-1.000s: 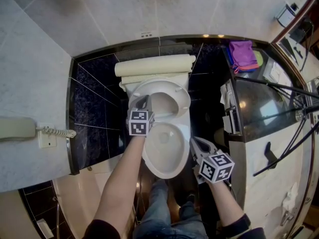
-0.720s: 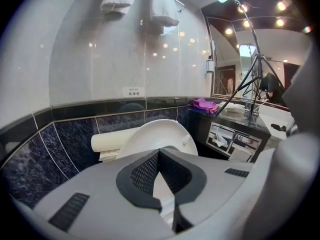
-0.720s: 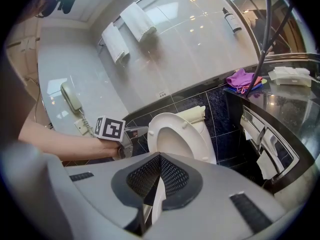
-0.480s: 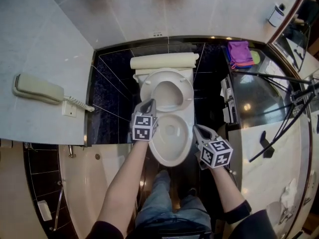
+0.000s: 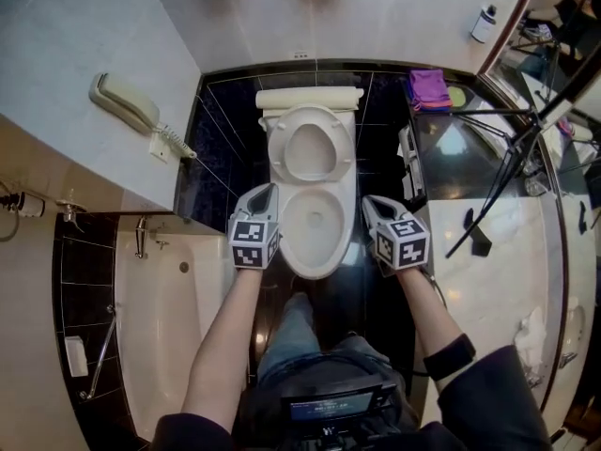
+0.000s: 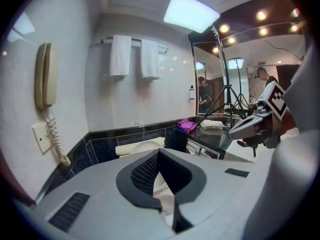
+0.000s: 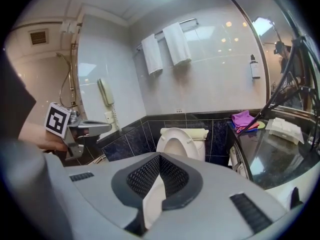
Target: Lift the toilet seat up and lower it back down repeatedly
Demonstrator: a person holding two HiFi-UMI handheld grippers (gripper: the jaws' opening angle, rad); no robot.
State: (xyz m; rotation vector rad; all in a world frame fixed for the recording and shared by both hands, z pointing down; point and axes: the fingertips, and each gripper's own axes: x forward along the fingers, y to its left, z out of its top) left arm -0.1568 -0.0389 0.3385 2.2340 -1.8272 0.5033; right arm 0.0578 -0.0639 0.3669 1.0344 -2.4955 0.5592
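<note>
Dark wall tiles back the toilet, whose toilet seat (image 5: 311, 150) stands raised against the tank. I hold my left gripper (image 5: 266, 193) and right gripper (image 5: 371, 203) on either side of the bowl (image 5: 316, 228), fingers pressed together on nothing, both apart from the seat.

**Bathroom interior.** Ahead of the left claw (image 5: 266, 192) and the right claw (image 5: 371, 202), a pale tiled wall (image 5: 376, 17) rises above a band of dark glossy tiles (image 5: 221, 130). Two white towels (image 6: 135, 56) hang on a rail high on this wall. Left of the left claw, a wall telephone (image 5: 127, 101) with a coiled cord hangs on the side wall. A white bathtub (image 5: 164, 336) with a tap (image 5: 141, 238) at its rim lies below it. Right of the right claw, a glossy vanity counter (image 5: 451, 158) bears a purple cloth (image 5: 427, 87). A mirror (image 6: 240, 84) stands above the counter, and black tripod legs (image 5: 507, 163) cross it. Light comes from a bright ceiling panel (image 6: 192, 11) and small spotlights (image 6: 224, 29). The floor (image 5: 376, 318) below the claws is dark.
</note>
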